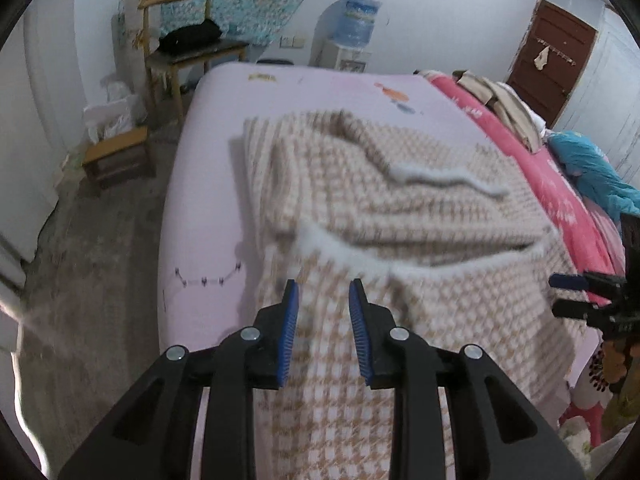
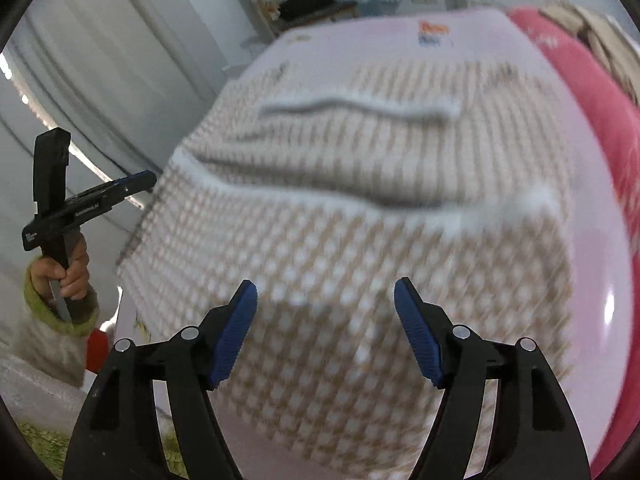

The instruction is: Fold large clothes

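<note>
A large beige-and-white checked garment with white fuzzy trim (image 1: 400, 208) lies partly folded on the pale pink bed (image 1: 208, 184); it also fills the right wrist view (image 2: 340, 240). My left gripper (image 1: 323, 292) is open and empty, just above the garment's near left part. My right gripper (image 2: 326, 292) is open wide and empty over the garment's near edge. The right gripper also shows at the right edge of the left wrist view (image 1: 576, 296). The left gripper shows at the left of the right wrist view (image 2: 136, 184), held in a hand. Both views are blurred.
A pink quilt (image 1: 520, 148) with beige clothes (image 1: 500, 100) and a blue item (image 1: 588, 164) lies along the bed's right side. A wooden chair (image 1: 188, 52), a low stool (image 1: 116, 152), a water dispenser (image 1: 352, 32) and a brown door (image 1: 548, 56) stand beyond.
</note>
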A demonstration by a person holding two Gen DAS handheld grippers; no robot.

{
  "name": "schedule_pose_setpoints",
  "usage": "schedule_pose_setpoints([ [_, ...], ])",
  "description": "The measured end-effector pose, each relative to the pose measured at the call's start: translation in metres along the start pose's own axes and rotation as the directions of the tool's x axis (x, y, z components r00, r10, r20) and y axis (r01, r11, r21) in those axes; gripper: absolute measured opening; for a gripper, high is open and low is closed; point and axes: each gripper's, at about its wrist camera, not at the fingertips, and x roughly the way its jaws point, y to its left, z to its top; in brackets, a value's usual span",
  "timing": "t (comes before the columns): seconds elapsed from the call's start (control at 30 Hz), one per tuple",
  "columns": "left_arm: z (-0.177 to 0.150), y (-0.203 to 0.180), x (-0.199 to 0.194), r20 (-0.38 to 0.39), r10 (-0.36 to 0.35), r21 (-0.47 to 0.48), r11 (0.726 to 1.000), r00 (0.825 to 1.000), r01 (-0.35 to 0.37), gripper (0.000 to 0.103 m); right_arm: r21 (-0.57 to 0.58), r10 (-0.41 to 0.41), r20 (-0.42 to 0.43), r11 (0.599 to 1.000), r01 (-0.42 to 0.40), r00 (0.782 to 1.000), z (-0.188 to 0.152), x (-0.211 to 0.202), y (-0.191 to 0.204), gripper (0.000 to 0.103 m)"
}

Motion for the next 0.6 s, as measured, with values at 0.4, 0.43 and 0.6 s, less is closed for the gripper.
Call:
schedule_pose_setpoints([
  [0.4,-0.002,0.019,0.036,-0.038,-0.032,-0.062,0.998,0.999,0.03,0.032,0.078,0.006,-0.011,0.997,-0.005,1.0,-0.01,0.006,-0.011,0.069],
  [0.43,-0.002,0.02,0.037,-0.038,-0.042,-0.068,0.997,0.998,0.039,0.033,0.075,0.003,-0.012,0.997,-0.002,1.0,-0.009,0.007,-0.011,0.069],
  [0.6,-0.004,0.022,0.035,-0.032,-0.119,-0.081,0.99,0.992,0.116,0.038,0.084,0.01,-0.011,0.996,-0.009,1.0,-0.008,0.009,-0.009,0.07],
])
